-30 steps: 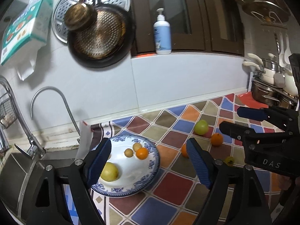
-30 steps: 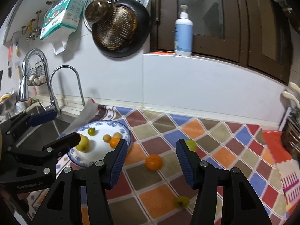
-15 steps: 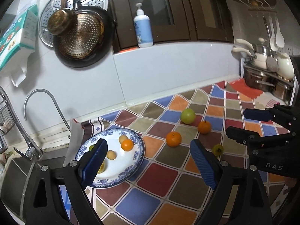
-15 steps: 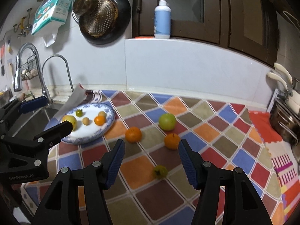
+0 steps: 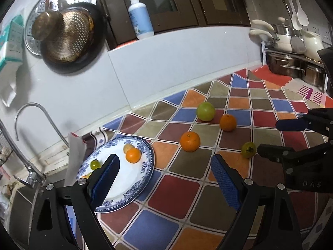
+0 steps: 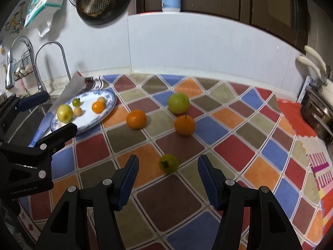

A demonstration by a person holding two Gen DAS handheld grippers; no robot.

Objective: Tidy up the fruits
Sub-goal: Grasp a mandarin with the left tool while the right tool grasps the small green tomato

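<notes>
Left wrist view: left gripper (image 5: 164, 179) is standing wide apart over the diamond-patterned counter cover (image 5: 172, 189), nothing between its blue pads; its jaws have just been opening. At 9 o'clock from it, the blue-and-white plate (image 5: 143, 179) is carrying a small orange (image 5: 133, 155), a pale round fruit (image 5: 128, 148) touching it, and a small green fruit (image 5: 95, 164). At 12 o'clock, a loose orange (image 5: 190, 141) is lying on the cover; at 1 o'clock, a green apple (image 5: 205, 111) and a second orange (image 5: 228, 122) just beside it. At 2 o'clock, a small yellow-green fruit (image 5: 248, 150) is sitting near the right gripper (image 5: 270, 137), whose body is reading "DAS". A white pump bottle (image 5: 139, 19) is standing on the ledge, its label unreadable.

Right wrist view: the right gripper's pads are standing partly apart, gripping nothing; the small yellow-green fruit is lying just ahead at 12 o'clock, untouched. The plate is sitting at 10 o'clock, also carrying a yellow apple (image 6: 65, 113). The left gripper's lettering is too blurred to read. A green-and-white box (image 6: 44, 0) on the wall is showing print too small to read.
</notes>
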